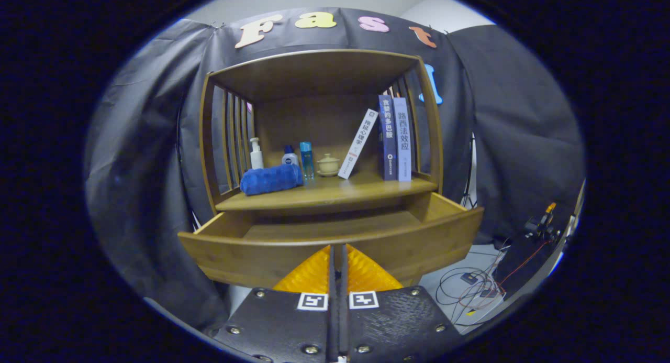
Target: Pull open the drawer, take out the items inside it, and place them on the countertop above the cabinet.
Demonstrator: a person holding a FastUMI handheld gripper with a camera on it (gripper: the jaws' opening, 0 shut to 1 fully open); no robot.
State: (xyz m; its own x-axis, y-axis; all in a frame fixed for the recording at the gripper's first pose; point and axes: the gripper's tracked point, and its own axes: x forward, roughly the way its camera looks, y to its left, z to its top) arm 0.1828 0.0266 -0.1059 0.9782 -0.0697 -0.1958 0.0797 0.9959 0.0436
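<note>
The wooden drawer (335,242) stands pulled out at twelve o'clock from the gripper (338,248), its front board just ahead of the fingertips; what shows of its floor is bare; the fingers are pressed together, holding nothing; on the countertop (335,191) above lie a rolled blue towel (271,178), a pump bottle (256,154), a blue bottle (306,160), a lidded cup (328,165), a leaning white book (358,143), and at one o'clock two upright books (395,138); cables (471,287) trail at four o'clock.

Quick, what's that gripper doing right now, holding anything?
Gripper: shut, fingers together with nothing between them, tips at the open drawer's front edge.
</note>
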